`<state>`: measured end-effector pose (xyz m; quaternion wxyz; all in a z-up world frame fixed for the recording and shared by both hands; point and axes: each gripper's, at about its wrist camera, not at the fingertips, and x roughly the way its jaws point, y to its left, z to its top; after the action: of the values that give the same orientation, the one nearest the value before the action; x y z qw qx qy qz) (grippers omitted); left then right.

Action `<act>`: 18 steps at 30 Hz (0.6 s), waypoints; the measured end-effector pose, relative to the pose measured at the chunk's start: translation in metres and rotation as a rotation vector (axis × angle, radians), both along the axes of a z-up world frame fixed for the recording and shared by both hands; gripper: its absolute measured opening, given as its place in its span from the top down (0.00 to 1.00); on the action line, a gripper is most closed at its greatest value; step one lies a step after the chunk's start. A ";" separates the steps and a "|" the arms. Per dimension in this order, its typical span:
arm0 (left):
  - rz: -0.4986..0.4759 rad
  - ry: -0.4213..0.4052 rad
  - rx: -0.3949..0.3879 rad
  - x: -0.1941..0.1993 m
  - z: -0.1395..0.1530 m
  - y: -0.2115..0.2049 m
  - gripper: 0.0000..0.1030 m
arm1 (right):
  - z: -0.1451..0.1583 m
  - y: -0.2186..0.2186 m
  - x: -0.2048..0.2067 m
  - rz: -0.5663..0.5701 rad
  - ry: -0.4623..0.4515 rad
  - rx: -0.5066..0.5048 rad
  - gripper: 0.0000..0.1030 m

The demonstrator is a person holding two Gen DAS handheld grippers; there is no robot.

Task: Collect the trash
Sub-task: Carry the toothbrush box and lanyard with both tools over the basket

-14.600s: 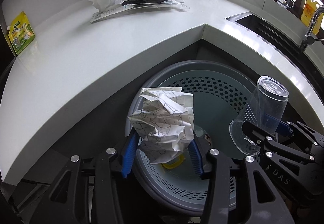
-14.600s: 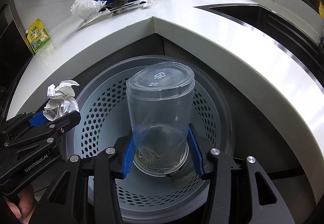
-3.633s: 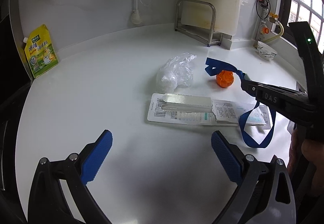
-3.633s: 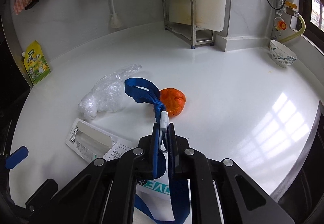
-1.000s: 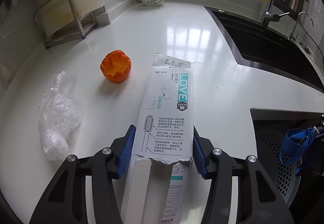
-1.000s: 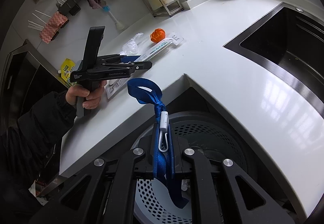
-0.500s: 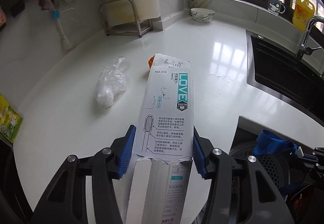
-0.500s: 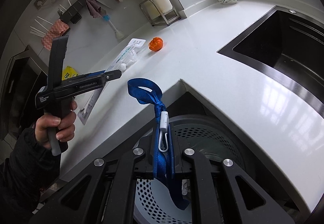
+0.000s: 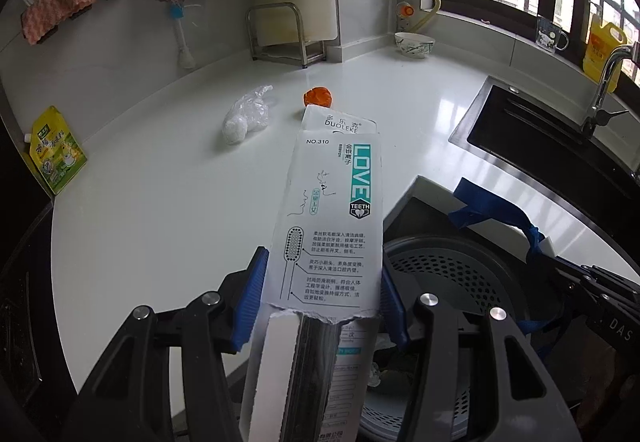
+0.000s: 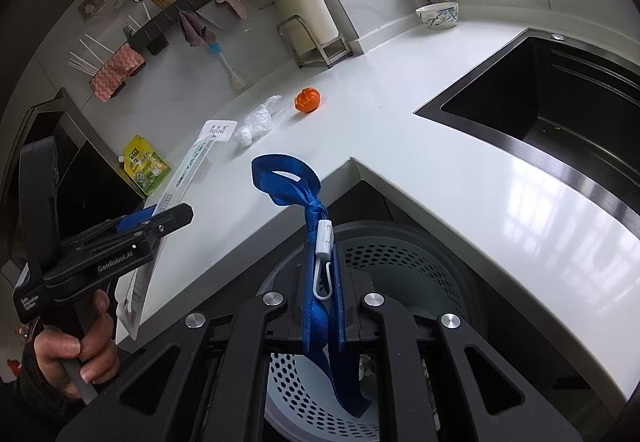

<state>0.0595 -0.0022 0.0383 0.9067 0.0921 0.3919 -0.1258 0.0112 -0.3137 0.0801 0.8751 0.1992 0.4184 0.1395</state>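
Since a second ago the left gripper (image 9: pixel 320 292) has swung off the counter toward the bin, wrist rolled, so the toothbrush package (image 9: pixel 332 210) it carries now overhangs the counter edge instead of lying over the worktop. Its blue pads (image 9: pixel 250 300) clamp both sides of the white card, torn lower edge just behind the pads. In the right wrist view the package (image 10: pixel 188 166) sticks up at a slant from the left gripper (image 10: pixel 160 220), with a person's hand (image 10: pixel 76 354) wrapped round the handle.

Right gripper (image 10: pixel 322 294): fingers pinched nearly together on the blue strap (image 10: pixel 316 274), same grip as before. White clip (image 10: pixel 323 242) sits just above the fingers, loop (image 10: pixel 286 178) standing up, tail hanging down into the perforated grey bin (image 10: pixel 404 250). From the left wrist the strap (image 9: pixel 492 210) and the right gripper's black body show at the right, over the bin (image 9: pixel 452 270), which sits below the counter corner.

On the white counter (image 9: pixel 168 202): orange peel (image 9: pixel 318 97), crumpled clear plastic bag (image 9: pixel 246 116) beside it, apart. Yellow-green pouch (image 9: pixel 56 150) leans at the far left wall. Bowl (image 9: pixel 414 44) near the window, black sink (image 9: pixel 560 138) to the right.

Some pale scraps lie in the bin bottom; can't tell what.
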 end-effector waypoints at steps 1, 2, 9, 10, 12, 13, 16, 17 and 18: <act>-0.004 0.009 -0.008 -0.007 -0.002 -0.002 0.51 | 0.000 0.000 -0.004 -0.004 -0.002 0.002 0.91; -0.009 0.018 -0.015 -0.014 -0.004 -0.004 0.51 | 0.000 0.000 -0.007 -0.006 -0.004 0.002 0.91; -0.002 0.092 -0.068 -0.048 -0.028 -0.017 0.51 | -0.013 -0.001 -0.024 -0.030 -0.018 0.017 0.91; 0.001 0.098 -0.076 -0.052 -0.032 -0.019 0.51 | -0.016 -0.001 -0.026 -0.033 -0.022 0.014 0.91; 0.001 0.107 -0.077 -0.057 -0.040 -0.025 0.51 | -0.023 0.000 -0.027 -0.040 -0.009 0.002 0.91; -0.001 0.109 -0.082 -0.059 -0.043 -0.027 0.51 | -0.026 -0.001 -0.028 -0.041 -0.002 0.000 0.91; 0.001 0.110 -0.086 -0.060 -0.053 -0.031 0.51 | -0.033 -0.004 -0.028 -0.052 0.016 -0.027 0.91; 0.007 0.114 -0.084 -0.059 -0.057 -0.033 0.51 | -0.036 -0.005 -0.027 -0.056 0.021 -0.037 0.91; 0.011 0.124 -0.086 -0.058 -0.062 -0.033 0.51 | -0.039 -0.007 -0.028 -0.059 0.026 -0.043 0.91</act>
<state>0.0011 -0.0355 -0.0235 0.8845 0.0430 0.4419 -0.1431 -0.0164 -0.3204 0.0412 0.8775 0.1945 0.4264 0.1019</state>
